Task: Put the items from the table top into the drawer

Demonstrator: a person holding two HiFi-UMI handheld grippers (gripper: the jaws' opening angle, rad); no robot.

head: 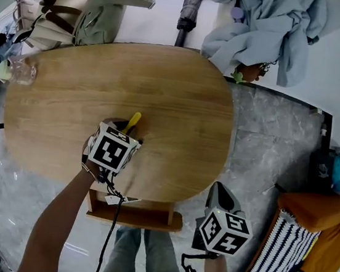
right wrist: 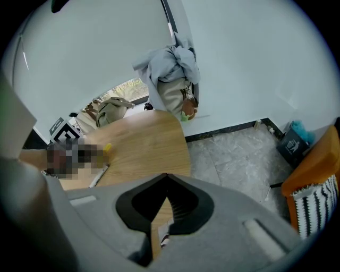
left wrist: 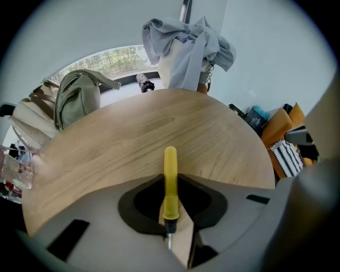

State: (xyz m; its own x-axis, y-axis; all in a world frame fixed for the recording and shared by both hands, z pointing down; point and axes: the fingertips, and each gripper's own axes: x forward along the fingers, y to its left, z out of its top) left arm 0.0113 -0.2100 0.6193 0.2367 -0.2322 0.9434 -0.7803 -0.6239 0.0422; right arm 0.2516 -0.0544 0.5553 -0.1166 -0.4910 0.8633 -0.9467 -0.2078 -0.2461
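A screwdriver with a yellow handle lies near the front middle of the oval wooden table. My left gripper stands steeply over it. In the left gripper view the jaws pinch the screwdriver at the base of its handle, and the handle points away across the wood. My right gripper hangs off the table's front right edge, above the floor. In its own view the right gripper is shut, tips together, with nothing between them. An open wooden drawer juts out under the table's front edge.
Bags and a clear jar sit at the table's back left. Blue-grey clothing hangs at the back right beside a folded umbrella. An orange seat with a striped cloth stands on the right, on the marble floor.
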